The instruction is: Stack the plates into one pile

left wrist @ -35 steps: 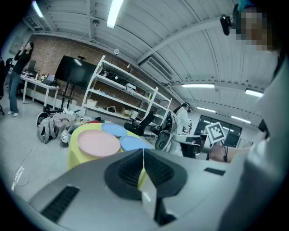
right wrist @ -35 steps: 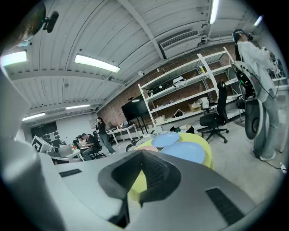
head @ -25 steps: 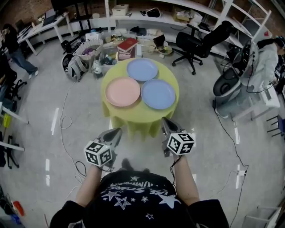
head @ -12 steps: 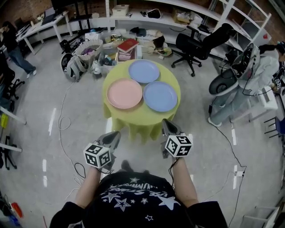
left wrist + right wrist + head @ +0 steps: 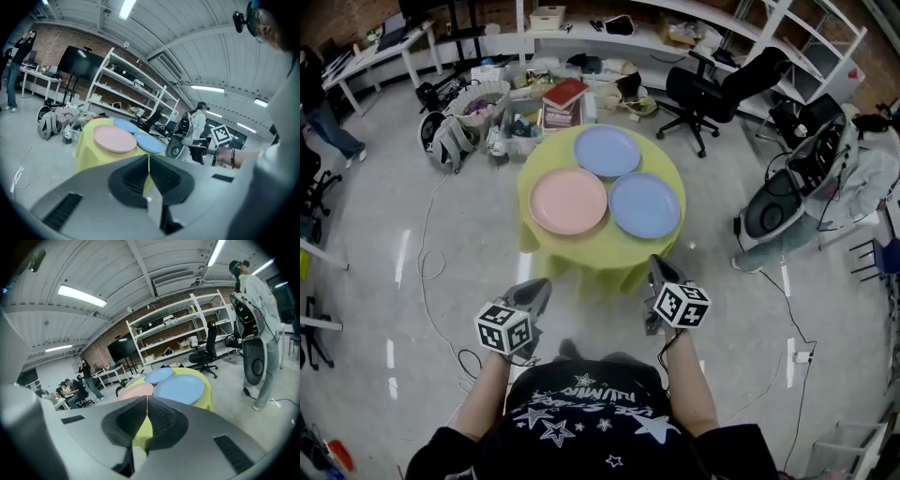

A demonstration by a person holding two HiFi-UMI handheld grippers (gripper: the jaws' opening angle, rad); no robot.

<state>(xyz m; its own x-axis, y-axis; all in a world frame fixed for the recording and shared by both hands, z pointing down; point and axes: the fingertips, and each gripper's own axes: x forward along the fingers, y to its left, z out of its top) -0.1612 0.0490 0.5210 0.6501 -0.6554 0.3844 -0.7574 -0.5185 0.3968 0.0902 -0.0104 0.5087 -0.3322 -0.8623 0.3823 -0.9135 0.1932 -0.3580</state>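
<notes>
Three plates lie side by side on a round table with a yellow cloth (image 5: 600, 258): a pink plate (image 5: 569, 201) at the left, a blue plate (image 5: 645, 204) at the right and another blue plate (image 5: 607, 150) at the back. My left gripper (image 5: 543, 285) and right gripper (image 5: 657, 263) hang shut and empty in front of the table, short of its near edge. The left gripper view shows the pink plate (image 5: 114, 138) ahead; the right gripper view shows the nearer blue plate (image 5: 180, 388) ahead.
Behind the table stand bins, bags and a stack of red books (image 5: 565, 95). A black office chair (image 5: 712, 89) is at the back right, with a round grey machine (image 5: 769, 202) to the right. Cables (image 5: 431, 272) trail over the floor at the left. People stand at both sides.
The table and plates have slid lower and a little right in the head view. Both grippers stay shut and have shifted only slightly.
</notes>
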